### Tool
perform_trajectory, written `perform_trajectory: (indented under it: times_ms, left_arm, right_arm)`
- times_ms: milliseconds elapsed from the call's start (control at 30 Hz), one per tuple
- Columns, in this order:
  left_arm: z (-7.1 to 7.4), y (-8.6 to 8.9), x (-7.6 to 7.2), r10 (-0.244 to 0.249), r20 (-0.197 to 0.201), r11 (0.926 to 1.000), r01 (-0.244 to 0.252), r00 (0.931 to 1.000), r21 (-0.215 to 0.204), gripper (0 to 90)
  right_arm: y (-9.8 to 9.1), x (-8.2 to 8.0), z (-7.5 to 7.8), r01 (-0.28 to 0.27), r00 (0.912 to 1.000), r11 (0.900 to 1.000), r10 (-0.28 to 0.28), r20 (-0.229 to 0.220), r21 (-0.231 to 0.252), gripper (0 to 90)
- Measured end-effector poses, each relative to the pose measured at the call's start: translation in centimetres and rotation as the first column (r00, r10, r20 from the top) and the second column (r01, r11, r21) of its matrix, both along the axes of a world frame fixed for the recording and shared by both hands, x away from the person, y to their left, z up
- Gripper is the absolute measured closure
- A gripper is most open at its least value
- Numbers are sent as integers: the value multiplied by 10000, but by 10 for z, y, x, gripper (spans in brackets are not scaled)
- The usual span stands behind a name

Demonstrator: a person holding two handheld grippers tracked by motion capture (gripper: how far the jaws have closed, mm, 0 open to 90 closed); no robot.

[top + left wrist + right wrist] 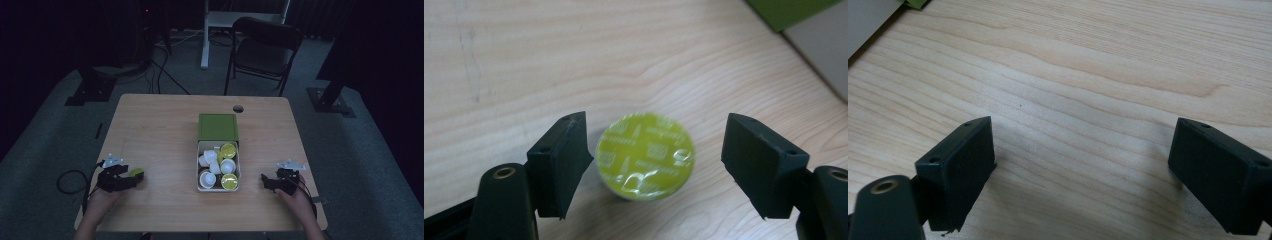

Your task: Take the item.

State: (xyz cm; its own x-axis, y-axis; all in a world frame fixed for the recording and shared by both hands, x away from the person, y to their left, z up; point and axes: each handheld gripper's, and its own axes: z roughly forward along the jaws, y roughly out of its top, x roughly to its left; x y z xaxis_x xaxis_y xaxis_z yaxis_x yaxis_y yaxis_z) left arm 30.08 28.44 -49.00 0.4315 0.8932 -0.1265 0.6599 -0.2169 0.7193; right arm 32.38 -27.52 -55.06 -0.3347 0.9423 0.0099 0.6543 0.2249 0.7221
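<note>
A yellow-green foil-topped capsule (pixel 645 156) sits on the wooden table (pixel 160 130) between the spread jaws of the left gripper (pixel 654 165), which is at eight o'clock on the tabletop; neither pad touches it. The pale print on its foil is too blurred to read. The right gripper (pixel 1083 170), at four o'clock, stands spread over bare wood. A white box (pixel 199 172) of similar capsules sits at centre.

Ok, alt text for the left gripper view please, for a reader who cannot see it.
A yellow-green foil-topped capsule sits on the light wooden table, between the open black jaws of the left gripper, with a gap on each side. At the top right corner are the green lid and pale wall of a box.
</note>
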Motion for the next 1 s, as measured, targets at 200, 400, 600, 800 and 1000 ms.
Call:
perform_trajectory:
  times_ms: [200,400,600,800,1000]
  left_arm:
    - [15,-14,4,-598,423,9979,608,9973,-236,269]
    - [22,-39,6,-1827,821,9817,1864,9797,-394,269]
    - [21,-61,7,-2691,953,9609,2739,9584,-414,269]
    - [15,-79,6,-3440,900,9359,3491,9346,-477,269]
    - [4,-93,2,-4210,793,9024,4261,9036,-638,270]
  right_arm:
    - [0,0,0,-1,10000,10000,1,0,-4,108]
    - [0,0,0,-2,10000,10000,2,3,-6,108]
    - [0,0,0,-4,10000,10000,4,3,-2,108]
    - [0,0,0,-5,10000,10000,5,4,-4,108]
    - [0,0,0,-3,10000,10000,3,1,-2,108]
